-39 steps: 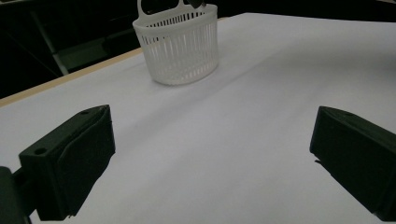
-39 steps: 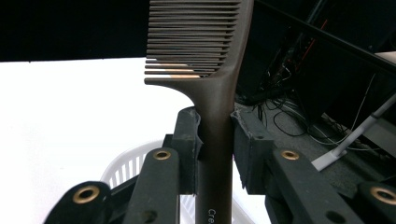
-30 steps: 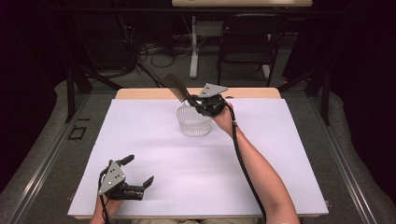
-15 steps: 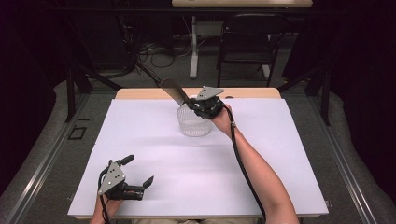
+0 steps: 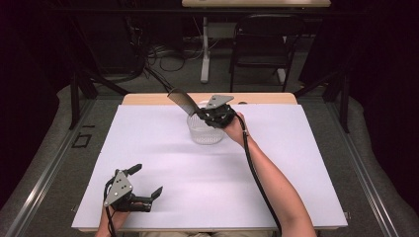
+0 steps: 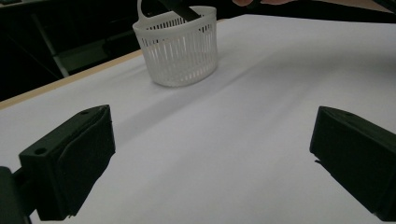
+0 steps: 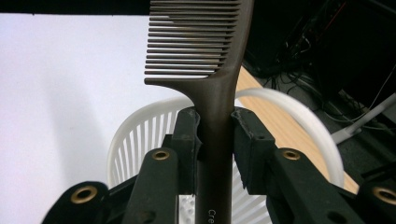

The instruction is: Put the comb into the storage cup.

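Comb (image 7: pixel 212 70), dark brown, clamped by its handle between the jaws of the right gripper (image 7: pixel 215 140), directly above a white slatted basket (image 5: pixel 204 132) at the far middle of the table (image 5: pixel 148 163). Long axis running on from the jaws, toothed end up and away toward the far left in the high view, handle end down toward the basket's open mouth. Seen from the right gripper view: pads pressed on both sides of the handle, teeth pointing left, basket rim curving just behind and below. Key relation for the coming move, as a judgement: basket straight beneath the held end, so lowering along the comb's own length likely enough to seat it inside; tilt of the comb possibly sending the handle against the rim. Left gripper (image 5: pixel 143 190) resting near the front left corner of the table, jaws spread wide with nothing between them, well apart from the basket. Right hand (image 5: pixel 237 129) plainly the nearer one, already at the basket. From the left gripper view: basket (image 6: pixel 177 49) farther off across bare white surface, dark comb end crossing its rim. Count: one comb, one basket, two grippers, one table
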`<state>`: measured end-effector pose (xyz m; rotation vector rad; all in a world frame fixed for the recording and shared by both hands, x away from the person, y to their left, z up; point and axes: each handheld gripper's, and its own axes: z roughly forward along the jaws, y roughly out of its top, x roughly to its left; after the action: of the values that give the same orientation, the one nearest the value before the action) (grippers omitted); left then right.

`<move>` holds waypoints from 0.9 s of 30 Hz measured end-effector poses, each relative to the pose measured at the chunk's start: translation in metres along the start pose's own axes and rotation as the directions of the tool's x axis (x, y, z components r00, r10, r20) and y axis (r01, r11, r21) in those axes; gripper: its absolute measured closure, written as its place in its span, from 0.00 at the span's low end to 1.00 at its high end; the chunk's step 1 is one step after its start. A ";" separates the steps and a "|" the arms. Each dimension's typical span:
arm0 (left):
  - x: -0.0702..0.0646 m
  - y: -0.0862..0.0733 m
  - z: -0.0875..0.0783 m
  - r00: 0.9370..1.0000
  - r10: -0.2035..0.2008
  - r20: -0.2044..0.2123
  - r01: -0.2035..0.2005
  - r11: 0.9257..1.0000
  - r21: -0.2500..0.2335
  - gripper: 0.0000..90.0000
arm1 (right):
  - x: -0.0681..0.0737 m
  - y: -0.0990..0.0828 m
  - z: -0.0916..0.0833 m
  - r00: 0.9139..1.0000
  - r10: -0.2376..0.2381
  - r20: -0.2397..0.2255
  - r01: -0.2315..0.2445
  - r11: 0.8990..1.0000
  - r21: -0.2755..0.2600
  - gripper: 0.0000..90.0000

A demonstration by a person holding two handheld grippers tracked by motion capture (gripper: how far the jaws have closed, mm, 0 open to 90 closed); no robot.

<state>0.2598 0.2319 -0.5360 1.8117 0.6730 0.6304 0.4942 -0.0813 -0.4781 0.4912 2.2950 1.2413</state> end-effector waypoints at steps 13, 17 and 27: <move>0.000 0.000 0.001 1.000 -0.002 0.001 0.002 1.000 0.003 0.00 | -0.003 -0.002 -0.005 1.000 0.015 -0.008 -0.014 0.999 0.045 0.80; 0.000 0.000 0.000 1.000 0.001 0.001 -0.001 1.000 0.002 0.00 | -0.005 -0.002 -0.009 0.999 0.032 -0.010 -0.032 0.998 0.051 0.71; 0.000 0.000 0.000 1.000 0.001 0.001 -0.001 1.000 0.002 0.00 | -0.011 -0.001 -0.030 0.995 0.097 -0.008 -0.097 0.994 0.049 0.49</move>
<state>0.2599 0.2318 -0.5361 1.8146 0.6726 0.6295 0.4865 -0.1076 -0.4623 0.6218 2.3393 1.2386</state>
